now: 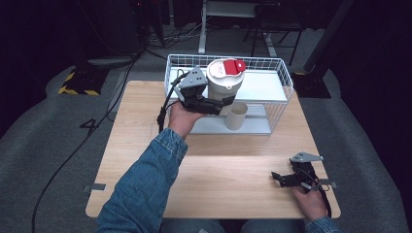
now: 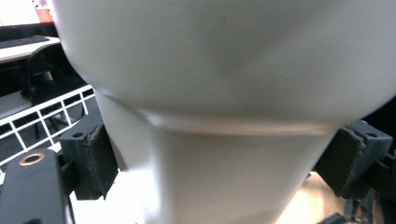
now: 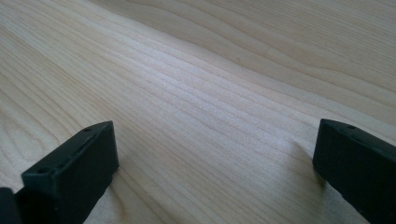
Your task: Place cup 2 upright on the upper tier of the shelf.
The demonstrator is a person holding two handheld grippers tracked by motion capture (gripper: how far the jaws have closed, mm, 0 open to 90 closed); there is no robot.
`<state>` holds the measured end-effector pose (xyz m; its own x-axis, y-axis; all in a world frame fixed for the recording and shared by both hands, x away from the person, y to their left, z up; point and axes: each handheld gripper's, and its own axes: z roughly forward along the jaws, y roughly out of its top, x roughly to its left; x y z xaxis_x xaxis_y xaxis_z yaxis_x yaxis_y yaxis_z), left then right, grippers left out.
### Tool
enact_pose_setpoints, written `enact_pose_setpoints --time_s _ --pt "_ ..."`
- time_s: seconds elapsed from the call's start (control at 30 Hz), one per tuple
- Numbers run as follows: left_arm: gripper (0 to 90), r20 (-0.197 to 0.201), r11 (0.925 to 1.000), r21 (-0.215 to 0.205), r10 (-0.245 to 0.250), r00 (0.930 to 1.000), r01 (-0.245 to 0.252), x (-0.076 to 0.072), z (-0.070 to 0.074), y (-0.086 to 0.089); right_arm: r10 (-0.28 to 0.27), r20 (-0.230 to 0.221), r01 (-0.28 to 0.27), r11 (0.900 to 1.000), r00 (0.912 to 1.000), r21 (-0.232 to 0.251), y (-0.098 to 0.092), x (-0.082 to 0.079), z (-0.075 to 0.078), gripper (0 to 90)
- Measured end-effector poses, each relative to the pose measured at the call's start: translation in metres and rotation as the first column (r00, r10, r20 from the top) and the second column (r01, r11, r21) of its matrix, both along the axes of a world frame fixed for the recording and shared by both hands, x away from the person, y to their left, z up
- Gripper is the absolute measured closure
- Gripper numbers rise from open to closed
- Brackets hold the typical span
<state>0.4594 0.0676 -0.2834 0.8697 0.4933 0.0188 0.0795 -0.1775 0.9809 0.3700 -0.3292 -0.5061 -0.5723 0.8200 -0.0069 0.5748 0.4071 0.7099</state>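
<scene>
A white tub (image 1: 224, 82) with a red flap on its lid is held over the front left part of a white wire basket (image 1: 281, 74). My left gripper (image 1: 219, 104) is shut on the tub's lower body. In the left gripper view the tub (image 2: 219, 70) looms close, and my left gripper (image 2: 219, 163) has a pad pressed on each side of it. My right gripper (image 1: 278, 178) rests low at the table's near right with its jaws pointing left. The right gripper view shows my right gripper (image 3: 215, 172) open over bare wood.
A beige cup (image 1: 236, 115) stands upright at the basket's front, just right of the held tub. The basket sits at the far edge of the wooden table (image 1: 141, 126). Cables and a desk frame lie on the dark floor beyond.
</scene>
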Motion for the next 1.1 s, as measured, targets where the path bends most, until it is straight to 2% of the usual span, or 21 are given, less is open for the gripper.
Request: enact_pose_setpoints --time_s 0.2,0.47,0.53,0.77,1.0,1.1 --pt "14.2 -0.014 0.9988 -0.029 0.04 0.9991 -0.04 0.017 0.006 -0.005 0.0 0.0 0.0 1.0 1.0 0.0 0.0 0.0 0.0 0.1" --pt "14.2 -0.022 0.9942 -0.028 0.103 0.9944 -0.104 0.041 0.012 -0.011 0.001 0.0 -0.001 1.0 1.0 0.002 0.0 0.0 0.0 0.1" --pt "14.2 -0.024 0.9936 -0.029 0.109 0.9938 -0.109 0.043 0.012 -0.011 0.001 0.0 -0.001 1.0 1.0 0.001 0.0 0.0 0.0 0.1" --pt "14.2 -0.051 0.9861 -0.023 0.163 0.9853 -0.164 0.063 0.006 -0.019 0.0 0.0 0.0 1.0 1.0 0.003 0.0 0.0 0.0 0.1" --pt "14.2 -0.055 0.9807 -0.003 0.195 0.9792 -0.196 0.073 0.002 -0.024 0.0 0.001 0.0 1.0 1.0 0.003 0.0 0.0 0.0 0.1" --pt "14.2 -0.068 0.9739 0.004 0.227 0.9715 -0.227 0.079 -0.004 -0.026 0.0 0.001 0.0 1.0 1.0 0.002 0.0 0.0 0.0 0.1"
